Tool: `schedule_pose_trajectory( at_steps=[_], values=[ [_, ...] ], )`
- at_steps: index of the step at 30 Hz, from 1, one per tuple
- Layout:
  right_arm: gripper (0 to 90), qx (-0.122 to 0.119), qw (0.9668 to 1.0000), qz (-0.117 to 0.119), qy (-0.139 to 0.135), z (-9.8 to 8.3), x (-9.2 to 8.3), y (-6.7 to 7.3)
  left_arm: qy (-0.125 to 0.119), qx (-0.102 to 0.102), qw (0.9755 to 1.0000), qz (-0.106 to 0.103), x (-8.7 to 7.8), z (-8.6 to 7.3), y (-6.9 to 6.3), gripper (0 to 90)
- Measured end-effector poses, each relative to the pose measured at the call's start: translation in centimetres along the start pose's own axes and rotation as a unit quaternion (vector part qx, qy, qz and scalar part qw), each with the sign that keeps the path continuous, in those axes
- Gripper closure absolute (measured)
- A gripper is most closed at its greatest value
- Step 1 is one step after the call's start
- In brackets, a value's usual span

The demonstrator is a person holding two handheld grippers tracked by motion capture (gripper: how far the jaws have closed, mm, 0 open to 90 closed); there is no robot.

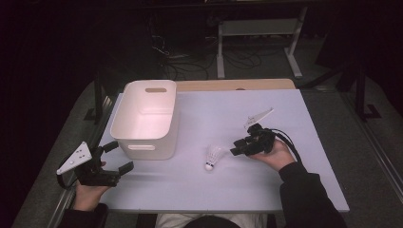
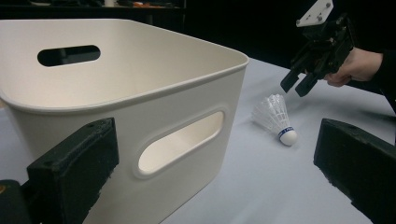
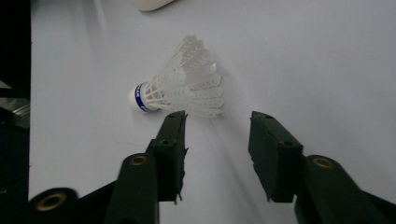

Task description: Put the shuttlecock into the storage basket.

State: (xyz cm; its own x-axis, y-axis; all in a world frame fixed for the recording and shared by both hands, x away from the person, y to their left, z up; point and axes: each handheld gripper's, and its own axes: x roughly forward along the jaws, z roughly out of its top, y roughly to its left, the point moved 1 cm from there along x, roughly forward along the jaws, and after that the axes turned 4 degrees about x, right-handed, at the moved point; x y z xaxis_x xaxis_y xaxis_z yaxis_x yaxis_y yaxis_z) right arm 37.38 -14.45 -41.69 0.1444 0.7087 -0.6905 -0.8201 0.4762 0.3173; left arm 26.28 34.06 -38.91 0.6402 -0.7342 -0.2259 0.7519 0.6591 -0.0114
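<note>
Left gripper (image 1: 116, 164): lower left, jaws wide, empty.
Bin (image 1: 142, 137): left of centre.
Shuttlecock (image 1: 212, 156): centre, lying free.
Right gripper (image 1: 234, 151): just beside it, jaws narrowed, empty.

The bin (image 1: 146, 118) stands on the surface (image 1: 285, 190) near its left edge, closer to the far left corner. The shuttlecock (image 1: 212, 157) lies on the surface to the right of the bin, near the middle and toward the near edge. The right gripper (image 1: 236, 150) is just right of the shuttlecock, and the left gripper (image 1: 119, 156) is over the near left corner, before the bin.
</note>
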Motion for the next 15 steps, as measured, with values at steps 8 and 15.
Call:
schedule_pose_trajectory(
  at_steps=[8,15],
  values=[
    [78.7,0.005,0.9997,0.018,0.013,-0.1,0.6,0.0,0.001,0.001,1.0,0.0,0.0,0.0,0.0,0.0],
    [88.6,0.011,0.999,0.026,0.035,-0.3,1.7,-0.1,0.004,0.0,1.0,0.0,0.1,0.0,0.0,0.0]
  ],
)
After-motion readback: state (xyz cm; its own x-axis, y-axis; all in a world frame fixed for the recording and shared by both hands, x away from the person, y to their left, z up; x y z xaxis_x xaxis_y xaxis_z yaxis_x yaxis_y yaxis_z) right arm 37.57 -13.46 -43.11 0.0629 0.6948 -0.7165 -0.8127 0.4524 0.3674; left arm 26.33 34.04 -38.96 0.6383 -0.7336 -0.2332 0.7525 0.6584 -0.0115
